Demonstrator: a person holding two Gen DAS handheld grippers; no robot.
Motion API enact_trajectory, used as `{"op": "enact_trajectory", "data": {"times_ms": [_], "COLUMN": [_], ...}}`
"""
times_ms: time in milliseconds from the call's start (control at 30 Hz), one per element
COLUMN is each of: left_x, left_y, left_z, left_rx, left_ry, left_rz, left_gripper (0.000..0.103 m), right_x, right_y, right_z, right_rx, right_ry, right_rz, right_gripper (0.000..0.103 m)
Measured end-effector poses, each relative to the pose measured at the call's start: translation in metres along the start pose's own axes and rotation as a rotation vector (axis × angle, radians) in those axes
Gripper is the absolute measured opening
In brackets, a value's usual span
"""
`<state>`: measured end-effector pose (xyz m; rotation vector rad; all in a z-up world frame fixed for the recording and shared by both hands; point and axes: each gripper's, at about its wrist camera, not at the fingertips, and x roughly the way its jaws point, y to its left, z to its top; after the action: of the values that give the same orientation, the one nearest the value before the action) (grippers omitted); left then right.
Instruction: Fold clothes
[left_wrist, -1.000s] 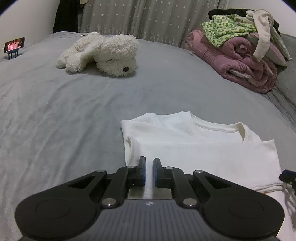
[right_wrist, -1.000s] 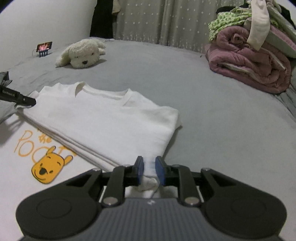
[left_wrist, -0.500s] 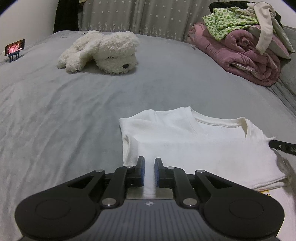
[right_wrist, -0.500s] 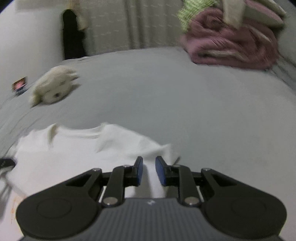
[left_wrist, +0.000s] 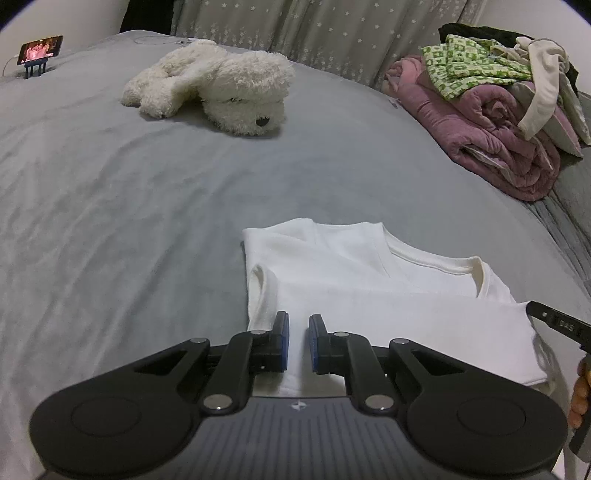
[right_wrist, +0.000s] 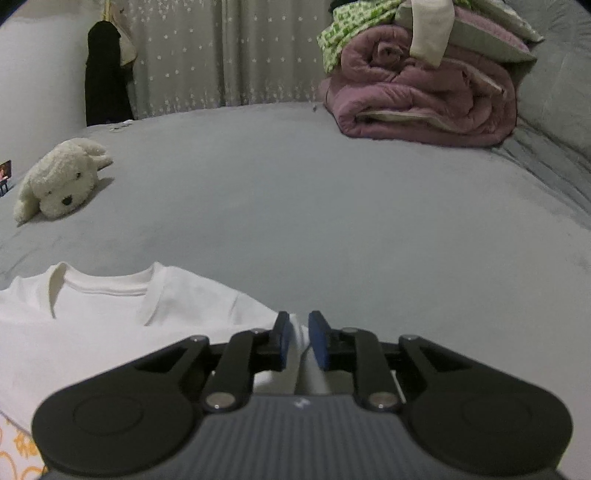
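The left tongs (left_wrist: 298, 341) stand narrowly parted over the near left edge of the folded white cotton T-shirt (left_wrist: 369, 291), white fabric showing in the gap; whether they pinch it I cannot tell. The right tongs (right_wrist: 298, 339) are also narrow, with a fold of the shirt's right corner rising between the blue pads (right_wrist: 320, 343). One shirt lies flat on the grey bed (left_wrist: 129, 206), collar away from the tongs. Beyond lie one fluffy white plush dog (left_wrist: 218, 92) and one rolled mauve quilt (right_wrist: 424, 96) under a heap of clothes.
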<state>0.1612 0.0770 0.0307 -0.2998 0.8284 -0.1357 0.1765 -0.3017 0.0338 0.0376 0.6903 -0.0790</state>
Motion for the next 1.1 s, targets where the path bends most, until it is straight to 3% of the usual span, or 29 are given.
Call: {"op": "enact_trajectory", "data": {"times_ms": [133,267,333,633,767,967,1100], "left_x": [0.001,0.001,0.001,0.002,0.001,-0.007,-0.004], "left_y": [-0.001,0.004,0.007,0.010,0.013,0.008,0.008], "left_z": [0.000,0.001,0.002,0.003,0.005,0.008,0.007], "left_rx": [0.001,-0.024,-0.042,-0.071,-0.087,-0.057,-0.054], "left_ry": [0.004,0.014,0.019,0.030,0.037,0.024,0.037], "left_rz": [0.004,-0.014,-0.025,-0.036,-0.045,-0.038,-0.043], "left_gripper": [0.011,0.011,0.011,0.011,0.011,0.011,0.011], "right_x": [-0.012,-0.013,-0.016,-0.029,-0.033,-0.059,-0.075], "right_y": [0.009,0.015,0.015,0.011,0.007,0.016,0.021], "right_z": [-0.008,-0.025,-0.028,-0.039,-0.041,-0.044,-0.055], "right_rx": [-0.022,-0.048,-0.051,-0.065,-0.051,-0.099,-0.086], "right_ry": [0.007,0.040,0.040,0.042,0.049,0.011,0.008], "right_rz": [0.026,0.007,0.001,-0.025,-0.034,-0.051,-0.015], "right_gripper": [0.015,0.018,0.024,0.025,0.039,0.033,0.032]}}
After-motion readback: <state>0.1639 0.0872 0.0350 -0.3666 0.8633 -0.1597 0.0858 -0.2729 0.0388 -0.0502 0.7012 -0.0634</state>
